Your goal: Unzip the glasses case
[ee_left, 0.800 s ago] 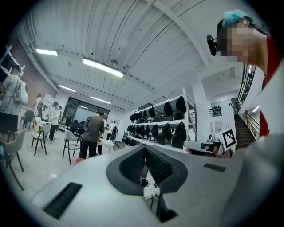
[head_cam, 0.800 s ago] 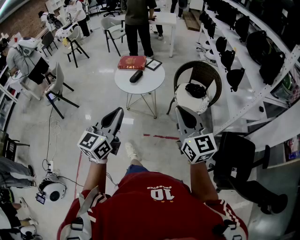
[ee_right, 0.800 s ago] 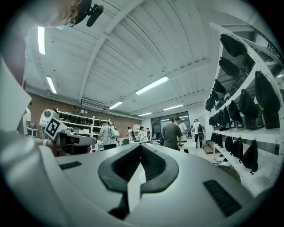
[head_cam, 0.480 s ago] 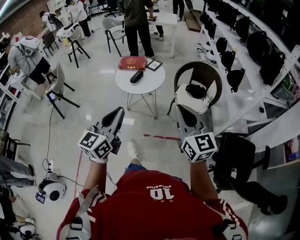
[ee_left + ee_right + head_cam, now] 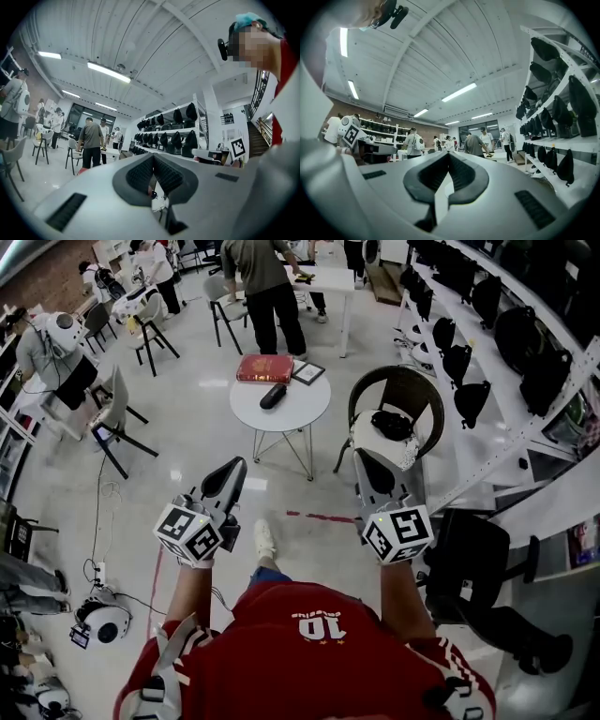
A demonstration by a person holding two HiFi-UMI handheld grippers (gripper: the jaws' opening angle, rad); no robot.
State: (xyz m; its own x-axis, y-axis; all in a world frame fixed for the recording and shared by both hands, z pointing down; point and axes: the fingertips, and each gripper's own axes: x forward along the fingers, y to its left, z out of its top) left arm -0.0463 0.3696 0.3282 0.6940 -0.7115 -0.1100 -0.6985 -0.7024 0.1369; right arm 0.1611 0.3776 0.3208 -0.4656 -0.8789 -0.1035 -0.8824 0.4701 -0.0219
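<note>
A black glasses case (image 5: 273, 395) lies on the small round white table (image 5: 300, 409) a few steps ahead of me in the head view. Both grippers hang in the air well short of that table, pointing roughly level. My left gripper (image 5: 234, 468) has its jaws together with nothing between them, as the left gripper view shows (image 5: 153, 157). My right gripper (image 5: 361, 460) is also shut and empty, with its pads meeting at the tip (image 5: 448, 154). The case cannot be made out in either gripper view.
A red box (image 5: 264, 366) and a dark framed item (image 5: 307, 370) share the round table. A wicker chair (image 5: 396, 390) with a white cushion stands to its right, shelves of black bags (image 5: 487, 324) line the right wall, and a black chair (image 5: 478, 559) is beside me. People stand at a far table (image 5: 323, 277).
Both grippers have stayed where they were. The person at the far table has shifted a little to the left.
</note>
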